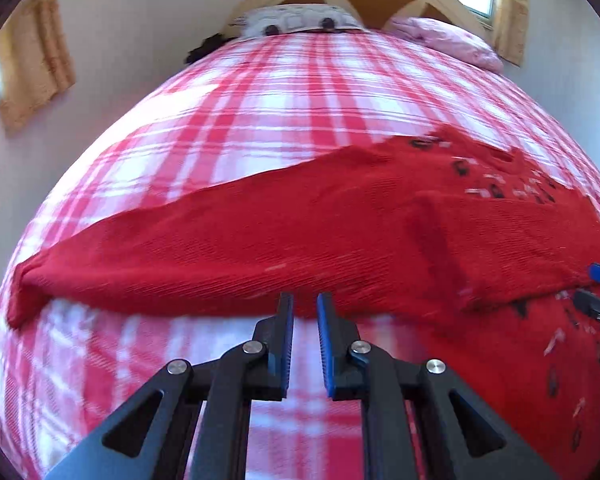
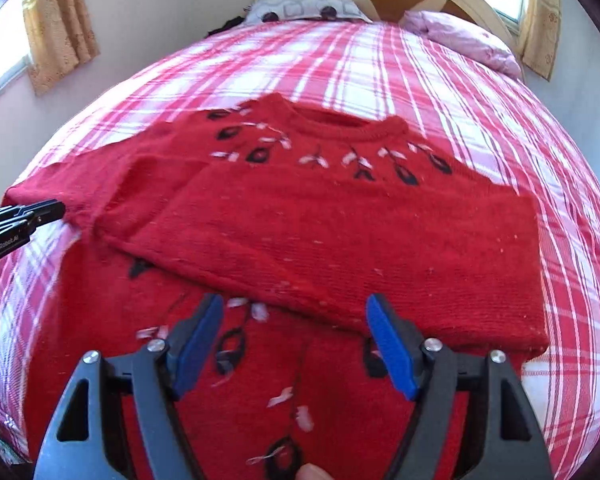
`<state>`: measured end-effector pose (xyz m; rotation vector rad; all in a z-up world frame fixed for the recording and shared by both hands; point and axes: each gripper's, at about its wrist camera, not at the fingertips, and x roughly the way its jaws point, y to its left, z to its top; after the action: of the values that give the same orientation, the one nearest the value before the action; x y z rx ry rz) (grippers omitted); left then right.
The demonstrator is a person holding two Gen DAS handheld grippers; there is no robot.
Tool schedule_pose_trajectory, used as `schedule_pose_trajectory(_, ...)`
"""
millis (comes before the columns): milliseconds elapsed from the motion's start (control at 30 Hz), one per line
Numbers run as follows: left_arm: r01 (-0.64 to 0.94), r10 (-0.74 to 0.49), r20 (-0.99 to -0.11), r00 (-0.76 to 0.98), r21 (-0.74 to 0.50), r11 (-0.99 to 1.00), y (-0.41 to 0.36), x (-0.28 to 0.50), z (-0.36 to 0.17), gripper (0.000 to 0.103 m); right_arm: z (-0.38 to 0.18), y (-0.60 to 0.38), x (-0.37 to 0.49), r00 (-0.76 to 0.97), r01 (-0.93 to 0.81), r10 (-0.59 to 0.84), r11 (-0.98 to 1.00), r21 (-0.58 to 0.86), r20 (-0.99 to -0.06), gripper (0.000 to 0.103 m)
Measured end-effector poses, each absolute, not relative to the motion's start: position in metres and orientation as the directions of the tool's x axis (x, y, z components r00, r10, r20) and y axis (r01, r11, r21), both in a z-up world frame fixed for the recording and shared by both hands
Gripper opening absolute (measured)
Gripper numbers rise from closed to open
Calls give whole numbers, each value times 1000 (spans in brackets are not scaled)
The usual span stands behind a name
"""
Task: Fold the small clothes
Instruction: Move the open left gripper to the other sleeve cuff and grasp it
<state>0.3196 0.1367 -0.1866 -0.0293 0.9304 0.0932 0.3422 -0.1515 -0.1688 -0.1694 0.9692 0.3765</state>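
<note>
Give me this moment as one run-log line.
red sweater: on plaid bedspread, sleeves folded across | left gripper: shut, holding nothing | right gripper: open above hem, empty | step: fold unfinished

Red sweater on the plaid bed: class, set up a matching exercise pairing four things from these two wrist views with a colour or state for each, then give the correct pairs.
Column one:
1. red sweater
2. left gripper
3. right gripper
4. pillow

Column two:
A. jaws wide open
B. pale pink, by the headboard
C. a sleeve folded across its front
D. jaws nearly together, nothing between them

Pairs: 1-C, 2-D, 3-A, 4-B
</note>
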Motion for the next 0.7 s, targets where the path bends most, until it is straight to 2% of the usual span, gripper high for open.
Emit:
schedule_pose_trajectory(367, -262, 197, -780, 594, 44, 964, 209, 285, -185, 13, -163, -77, 326, 522, -546, 270, 835, -73, -809, 74)
schedule_pose_trajectory(700, -333, 212, -784, 583, 7, 943, 250, 271, -188, 13, -174, -14, 331, 502, -631, 284, 766, -121, -816, 69)
